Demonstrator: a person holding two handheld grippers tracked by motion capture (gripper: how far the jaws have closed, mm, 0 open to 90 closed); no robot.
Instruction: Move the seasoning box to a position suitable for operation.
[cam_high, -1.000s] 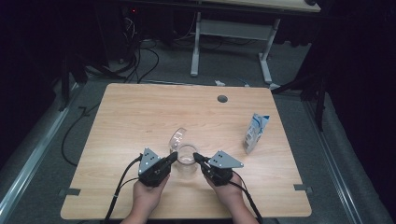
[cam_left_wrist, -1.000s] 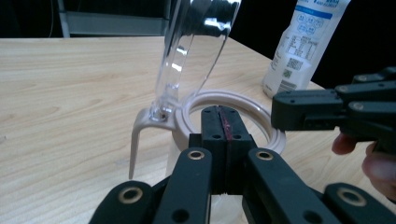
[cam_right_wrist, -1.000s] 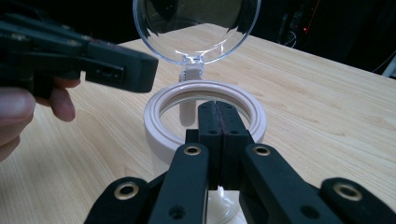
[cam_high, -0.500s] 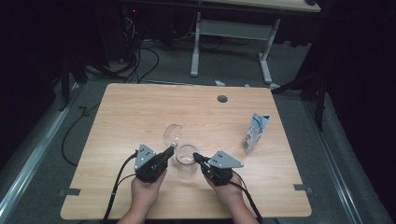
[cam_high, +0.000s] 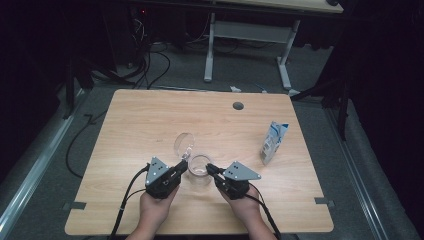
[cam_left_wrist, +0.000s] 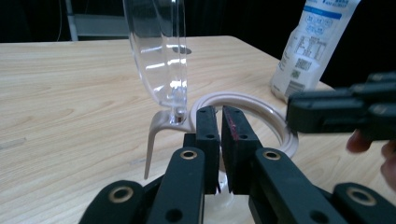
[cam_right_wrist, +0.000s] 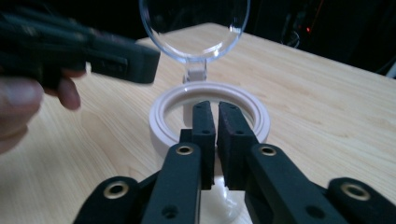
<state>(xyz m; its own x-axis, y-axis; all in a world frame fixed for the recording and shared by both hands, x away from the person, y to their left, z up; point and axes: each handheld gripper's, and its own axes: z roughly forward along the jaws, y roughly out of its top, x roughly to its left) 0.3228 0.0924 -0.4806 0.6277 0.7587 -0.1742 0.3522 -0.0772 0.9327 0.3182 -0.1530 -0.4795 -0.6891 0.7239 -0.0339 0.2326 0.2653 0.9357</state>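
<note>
the left gripper (cam_high: 183, 169) sits at the near left side of the jar (cam_high: 199, 170), its jaws nearly together with a thin gap between the pads. they have just been opening a little. in the left gripper view the pads (cam_left_wrist: 208, 135) stand over the near edge of the jar's white rim (cam_left_wrist: 275, 119), and nothing shows between them; whether they touch the rim i cannot tell.

the right gripper (cam_high: 211, 170) comes at the jar from the other side, tips at its right edge. its jaws show the same narrow slit and have also just eased apart slightly. in the right gripper view the pads (cam_right_wrist: 205, 130) stand in front of the near part of the rim, with nothing seen between them.

the jar stands upright on the table (cam_high: 150, 120), near the front edge and about midway across, between the two grippers. its clear round lid (cam_high: 184, 144) is swung open on a hinge (cam_left_wrist: 176, 112) at the far side, standing nearly upright and leaning back. a pale latch (cam_left_wrist: 154, 140) hangs down from the rim by the hinge.

a hand (cam_high: 155, 210) holds each gripper from the near edge, with a cable (cam_high: 125, 200) trailing back from the left one.

well to the right, toward the table's right edge, stands a blue and white pouch (cam_high: 274, 142). a dark round hole (cam_high: 238, 106) sits in the tabletop near the far edge.
</note>
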